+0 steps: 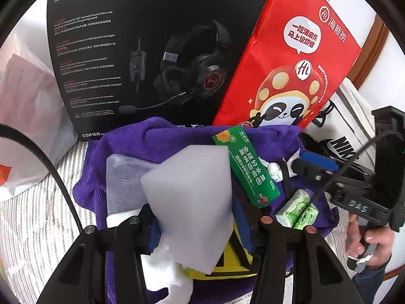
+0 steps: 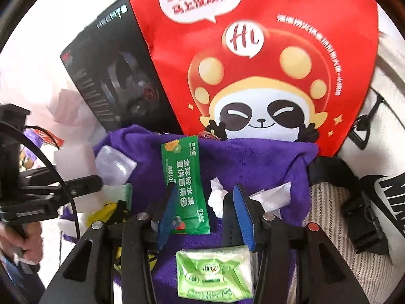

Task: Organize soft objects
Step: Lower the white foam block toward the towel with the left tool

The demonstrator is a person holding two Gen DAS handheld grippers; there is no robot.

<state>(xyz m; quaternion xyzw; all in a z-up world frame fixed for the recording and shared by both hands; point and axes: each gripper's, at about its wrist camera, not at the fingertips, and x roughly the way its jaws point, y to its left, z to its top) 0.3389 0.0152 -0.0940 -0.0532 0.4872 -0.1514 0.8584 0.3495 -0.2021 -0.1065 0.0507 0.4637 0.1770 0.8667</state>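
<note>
On the purple towel (image 1: 177, 139), spread over a striped bed cover (image 1: 38, 215), soft items lie scattered. Left hand-held gripper (image 1: 195, 225) clenched on a white foam block (image 1: 192, 202), which sticks up between its blue pads; a clear plastic piece (image 1: 121, 177) lies just beside it. Right hand-held gripper (image 2: 205, 217) released, jaws apart above the towel, pads touching nothing. Green sachet (image 2: 186, 190) lies flat between its fingers; green tissue pack (image 2: 215, 273) sits nearer the camera, below the jaws. Crumpled white tissue (image 2: 217, 200) rests by the right finger. Black headset box (image 1: 152, 50) and red paper bag (image 2: 253, 63) stand behind the towel.
</note>
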